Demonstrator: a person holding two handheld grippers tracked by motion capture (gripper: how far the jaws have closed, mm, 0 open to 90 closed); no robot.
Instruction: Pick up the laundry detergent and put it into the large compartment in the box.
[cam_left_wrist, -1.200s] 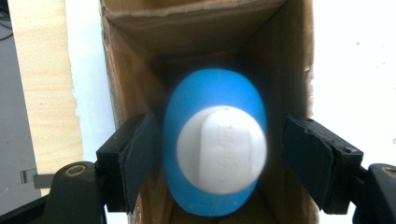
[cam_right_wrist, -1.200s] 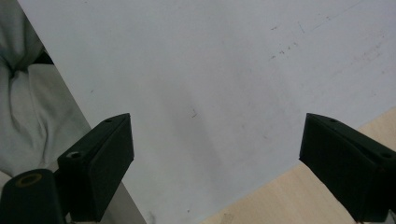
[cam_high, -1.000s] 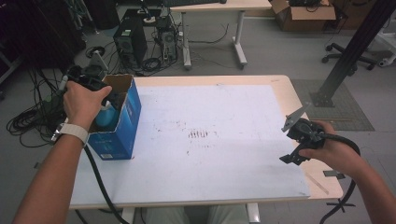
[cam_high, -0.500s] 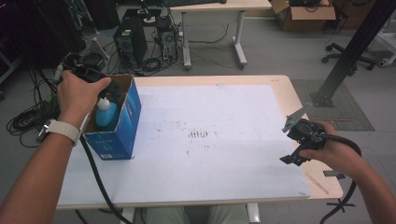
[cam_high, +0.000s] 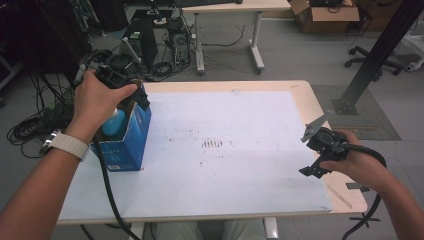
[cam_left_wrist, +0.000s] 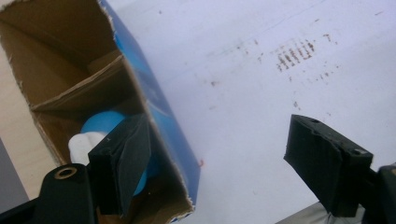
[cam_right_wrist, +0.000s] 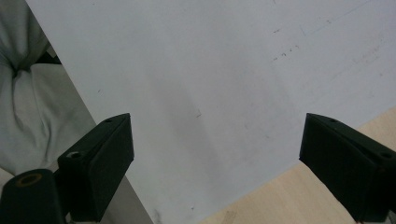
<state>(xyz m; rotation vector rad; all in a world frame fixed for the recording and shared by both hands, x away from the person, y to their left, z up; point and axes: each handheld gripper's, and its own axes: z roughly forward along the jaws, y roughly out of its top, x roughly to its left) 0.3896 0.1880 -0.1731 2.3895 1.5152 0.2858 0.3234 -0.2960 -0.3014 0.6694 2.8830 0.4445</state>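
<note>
**Clerk:** Tongs first, please. State of each?

**Holder:** Item one, my left gripper, at the far left of the table, above the blue carton. Its jaws have just been opening and now stand spread; one jaw hangs over the carton's open top, the other outside over the white sheet. Nothing is pinched. Item two, my right gripper, near the right edge of the table, jaws spread wide over bare sheet, nothing between them.

**Clerk:** And the goods?

**Holder:** Item three, one blue bottle with a white cap, standing inside the carton, in the nearer compartment, below a cardboard divider. The carton stands upright at the left edge of the sheet, top open, rim torn.

**Clerk:** Hazards to note?

**Holder:** By my judgement, three. The carton's wall lies between my left jaws, so drawing that hand sideways could catch the rim and tip the carton, bottle with it. The carton stands close to the table's left side; a shove that way might send it off. Third, the trailing cable runs down beside the carton, and a tug could drag against it.

**Clerk:** Right hand any help?

**Holder:** Well apart from the carton; it steadies nothing at present.
</note>
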